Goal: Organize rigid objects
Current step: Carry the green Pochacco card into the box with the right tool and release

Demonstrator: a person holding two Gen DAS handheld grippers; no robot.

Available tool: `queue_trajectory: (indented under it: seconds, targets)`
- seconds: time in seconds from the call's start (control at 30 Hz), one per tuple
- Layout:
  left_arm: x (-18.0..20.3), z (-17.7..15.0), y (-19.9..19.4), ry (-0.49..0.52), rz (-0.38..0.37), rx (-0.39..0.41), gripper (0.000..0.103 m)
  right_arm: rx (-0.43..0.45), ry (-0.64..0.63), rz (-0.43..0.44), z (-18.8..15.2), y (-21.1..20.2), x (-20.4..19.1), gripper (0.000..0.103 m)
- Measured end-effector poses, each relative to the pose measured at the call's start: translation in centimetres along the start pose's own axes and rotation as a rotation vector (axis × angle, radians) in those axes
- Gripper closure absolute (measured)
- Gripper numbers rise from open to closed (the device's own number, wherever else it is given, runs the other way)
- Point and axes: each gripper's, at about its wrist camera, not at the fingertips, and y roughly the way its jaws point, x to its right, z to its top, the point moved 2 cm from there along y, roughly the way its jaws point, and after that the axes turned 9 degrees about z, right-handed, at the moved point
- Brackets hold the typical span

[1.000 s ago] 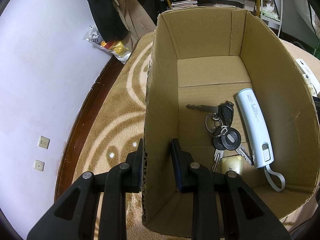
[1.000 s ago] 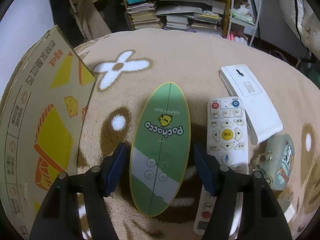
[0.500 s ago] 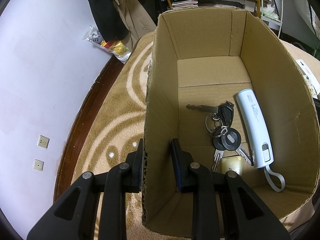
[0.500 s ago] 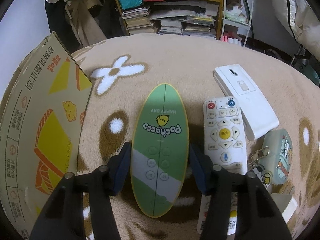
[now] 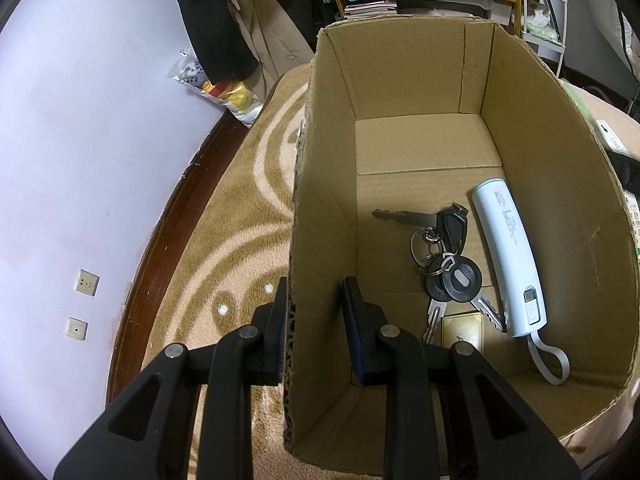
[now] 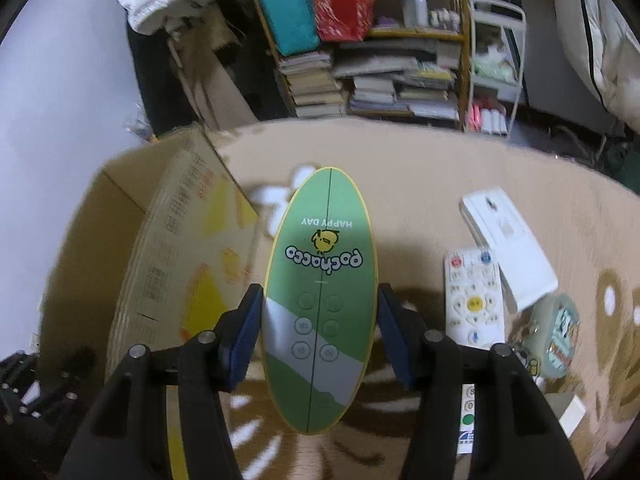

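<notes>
A green oval Pochacco remote hangs above the carpet with my right gripper shut on its lower half, pads on both edges. The open cardboard box stands to its left. In the left wrist view my left gripper is shut on the box's left wall, one finger outside and one inside. On the box floor lie a bunch of keys, a pale blue power bank and a small gold card.
On the patterned carpet right of the green remote lie a white remote, a flat white device and a small pale green pouch. Shelves of books stand behind. A white wall runs left of the box.
My right gripper has shut on the green oval remote and lifted it off the carpet; the view is higher and blurred. The left gripper and box have not moved.
</notes>
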Motion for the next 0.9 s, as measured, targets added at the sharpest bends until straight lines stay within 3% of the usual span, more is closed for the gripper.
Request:
queue_trajectory:
  seconds: [0.4, 0.7, 0.9]
  targets:
    - [-0.1, 0.0, 0.0, -0.003, -0.003, -0.004, 0.079, 0.117, -0.052, 0.115, 1.8, -4.0, -4.1, 0.043]
    - [-0.3, 0.0, -0.1, -0.002, -0.004, -0.004, 0.079, 0.099, -0.135, 0.172, 0.6, -4.2, -8.1, 0.043]
    - [-0.4, 0.0, 0.0, -0.005, -0.008, -0.006, 0.079, 0.078, -0.132, 0.239, 0.4, -4.0, -8.5, 0.043]
